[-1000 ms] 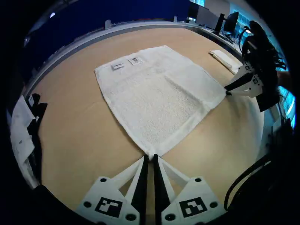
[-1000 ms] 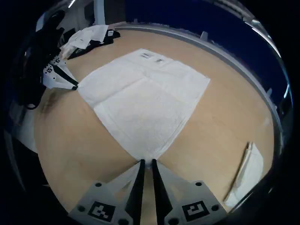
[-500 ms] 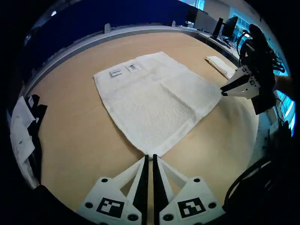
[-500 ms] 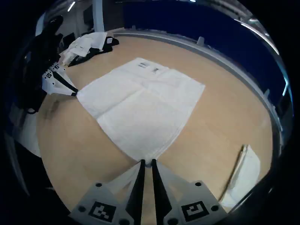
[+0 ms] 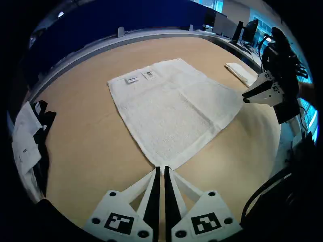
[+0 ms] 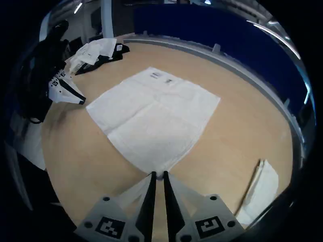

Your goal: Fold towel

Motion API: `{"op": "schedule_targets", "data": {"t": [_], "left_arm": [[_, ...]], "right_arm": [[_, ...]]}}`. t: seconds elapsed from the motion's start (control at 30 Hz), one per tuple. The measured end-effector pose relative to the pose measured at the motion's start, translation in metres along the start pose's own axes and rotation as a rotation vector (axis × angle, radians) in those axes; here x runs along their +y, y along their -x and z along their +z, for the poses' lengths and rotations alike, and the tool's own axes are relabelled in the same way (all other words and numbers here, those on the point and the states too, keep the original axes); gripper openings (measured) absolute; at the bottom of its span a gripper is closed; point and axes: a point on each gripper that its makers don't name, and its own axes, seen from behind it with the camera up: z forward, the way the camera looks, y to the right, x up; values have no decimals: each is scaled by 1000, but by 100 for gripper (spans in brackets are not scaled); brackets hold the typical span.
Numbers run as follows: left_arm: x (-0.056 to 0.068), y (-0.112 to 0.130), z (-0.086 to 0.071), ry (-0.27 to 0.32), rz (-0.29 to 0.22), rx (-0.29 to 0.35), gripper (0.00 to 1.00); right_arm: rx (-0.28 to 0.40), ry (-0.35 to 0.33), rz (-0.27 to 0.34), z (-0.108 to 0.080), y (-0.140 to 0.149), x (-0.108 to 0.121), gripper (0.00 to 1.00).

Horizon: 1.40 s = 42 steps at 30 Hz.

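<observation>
The towel [image 5: 177, 109] lies flat on the table [image 5: 89, 133], its two neighbouring corners at the tips of the left gripper [image 5: 161, 168] and right gripper [image 6: 159, 174], both jaws nearly together; pinching or not, I cannot tell.

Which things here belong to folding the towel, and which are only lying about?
For the job: spread towel; left gripper and right gripper, each at a towel corner.

Lying about: folded white cloth; pile of white and black items; monitors behind.
</observation>
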Motion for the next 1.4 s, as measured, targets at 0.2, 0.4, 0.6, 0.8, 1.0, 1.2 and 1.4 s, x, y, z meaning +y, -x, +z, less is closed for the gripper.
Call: {"op": "schedule_targets", "data": {"t": [0.2, 0.4, 0.6, 0.8, 1.0, 1.2, 1.4], "left_arm": [[-8, 5, 6, -23, 14, -11, 24], [-6, 6, 8, -5, 31, -18, 46], [-1, 11, 13, 20, 22, -36, 49], [0, 12, 17, 24, 19, -35, 42], [-4, 14, 17, 18, 6, -37, 24], [-1, 15, 15, 44, -23, -37, 10], [6, 15, 14, 58, 2, -36, 9]], "right_arm": [[-2, -6, -4, 1, 1, -4, 13], [-4, -10, -9, 1, 0, -4, 13], [-4, -11, -11, 0, -1, -3, 13], [-3, -12, -15, 0, -2, -3, 13], [1, -11, -15, 0, -3, -2, 13], [3, -10, -16, -2, -2, -1, 13], [6, -8, -15, -3, -3, 0, 13]]}}
